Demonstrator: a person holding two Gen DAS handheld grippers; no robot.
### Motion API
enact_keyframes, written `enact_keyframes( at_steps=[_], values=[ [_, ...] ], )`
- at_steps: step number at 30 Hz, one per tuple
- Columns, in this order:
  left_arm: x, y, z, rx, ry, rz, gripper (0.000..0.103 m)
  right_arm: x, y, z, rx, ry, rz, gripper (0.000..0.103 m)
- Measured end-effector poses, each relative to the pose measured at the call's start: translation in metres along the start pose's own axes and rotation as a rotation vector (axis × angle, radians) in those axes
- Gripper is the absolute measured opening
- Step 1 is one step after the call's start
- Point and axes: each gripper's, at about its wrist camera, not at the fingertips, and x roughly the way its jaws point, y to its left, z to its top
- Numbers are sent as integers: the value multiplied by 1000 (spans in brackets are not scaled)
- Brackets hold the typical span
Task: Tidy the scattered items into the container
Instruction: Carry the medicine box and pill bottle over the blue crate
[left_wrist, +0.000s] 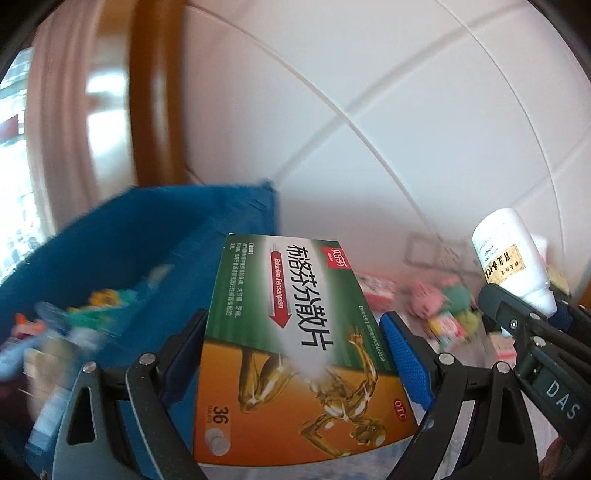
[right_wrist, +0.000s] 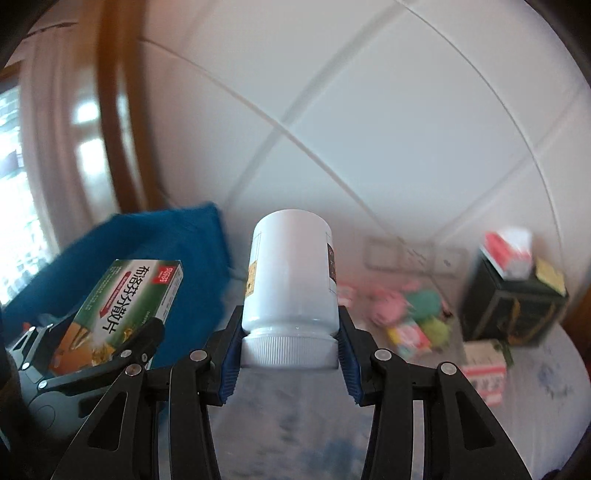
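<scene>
A green and orange medicine box (left_wrist: 295, 295) sits between the blue pads of my left gripper (left_wrist: 295, 350), which is shut on its long sides and holds it in the air. Just left of it and behind is the blue fabric container (left_wrist: 147, 236), with several blurred items inside. My right gripper (right_wrist: 290, 347) is shut on a white pill bottle (right_wrist: 291, 280), gripped near its ribbed cap with the base pointing away. In the right wrist view the box (right_wrist: 122, 299) is at the left, before the blue container (right_wrist: 177, 236). The bottle (left_wrist: 509, 258) shows at the right of the left wrist view.
Pink and green plush toys (right_wrist: 406, 302) and small boxes (right_wrist: 484, 369) lie scattered on the patterned table. A black box (right_wrist: 513, 310) with a red and white carton on top stands at the right. A tiled wall with sockets (right_wrist: 413, 254) is behind, a wooden door frame at the left.
</scene>
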Motion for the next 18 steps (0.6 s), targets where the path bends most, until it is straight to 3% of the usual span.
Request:
enact_keyframes(
  at_steps=[7,12,18],
  values=[
    [-39,111,34,-54,7,136,92,-16,120,36,-83,-26,176,45],
    [-52,194,31,-65,33,239,92,-10,214,30,-157,10,299,45],
    [-44,275,15,-92,119,279,92,5,303,13,-232,96,374,45]
  ],
)
